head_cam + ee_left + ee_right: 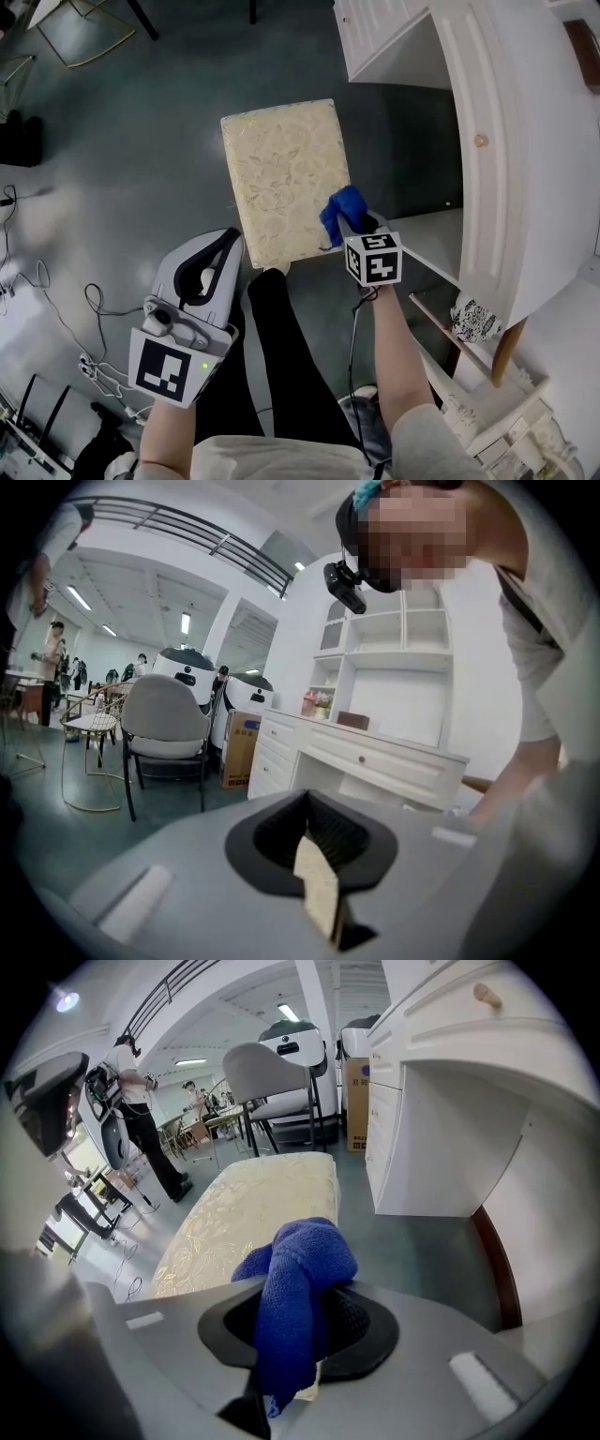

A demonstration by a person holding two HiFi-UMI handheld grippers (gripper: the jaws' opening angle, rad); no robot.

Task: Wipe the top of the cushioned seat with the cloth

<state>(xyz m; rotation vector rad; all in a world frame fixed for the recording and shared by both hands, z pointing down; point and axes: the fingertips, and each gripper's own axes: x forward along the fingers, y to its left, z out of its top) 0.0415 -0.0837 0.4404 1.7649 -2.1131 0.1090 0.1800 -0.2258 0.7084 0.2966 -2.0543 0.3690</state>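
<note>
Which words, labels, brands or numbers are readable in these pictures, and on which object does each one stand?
No text is readable anywhere.
On the brown cardboard box beside the white desk: blue print, too blurred to read.
On the black-and-white marker cube: square patterns only, no letters.
On the blue cloth: no label shows.

Grey left claw (228, 246) and right claw (352, 223) carry black-and-white marker cubes (374, 259)

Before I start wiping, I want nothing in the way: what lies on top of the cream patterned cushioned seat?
Nothing shows on the cream patterned cushioned seat. Its near right corner is covered by the blue cloth in the right gripper.
</note>
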